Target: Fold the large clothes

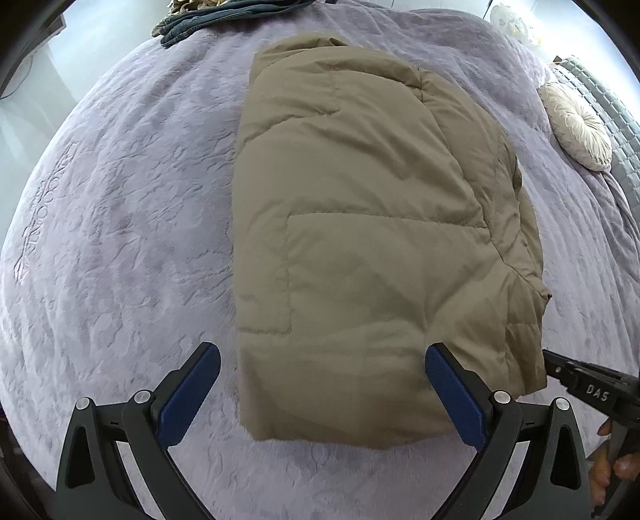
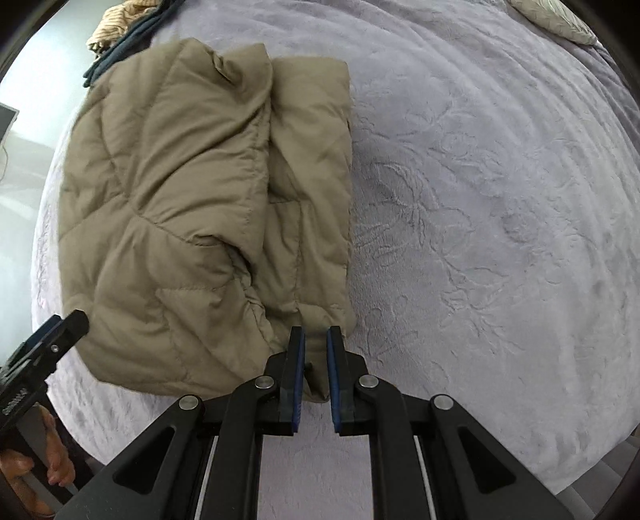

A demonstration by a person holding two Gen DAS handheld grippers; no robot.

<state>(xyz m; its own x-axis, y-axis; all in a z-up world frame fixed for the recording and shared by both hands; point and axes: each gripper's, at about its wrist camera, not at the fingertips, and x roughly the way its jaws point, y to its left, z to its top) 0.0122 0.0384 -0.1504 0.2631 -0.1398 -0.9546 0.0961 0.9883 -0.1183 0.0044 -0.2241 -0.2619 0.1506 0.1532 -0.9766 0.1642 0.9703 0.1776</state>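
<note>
A tan puffer jacket [image 1: 360, 224] lies folded lengthwise on a lilac plush bedspread [image 1: 120, 224]; it also shows in the right wrist view [image 2: 192, 208]. My left gripper [image 1: 322, 356] is open, its blue pads straddling the jacket's near hem, with nothing held. My right gripper [image 2: 316, 340] is shut on the jacket's near right corner, cloth pinched between the blue pads. It enters the left wrist view [image 1: 560, 366] at the jacket's right edge. The left gripper shows at the lower left of the right wrist view [image 2: 60, 332].
Dark blue and knitted clothes [image 1: 200, 20] lie piled at the bed's far edge. A round cream cushion [image 1: 576, 124] and a grey quilted headboard [image 1: 612, 104] stand at the right. The bedspread [image 2: 500, 200] stretches wide to the right of the jacket.
</note>
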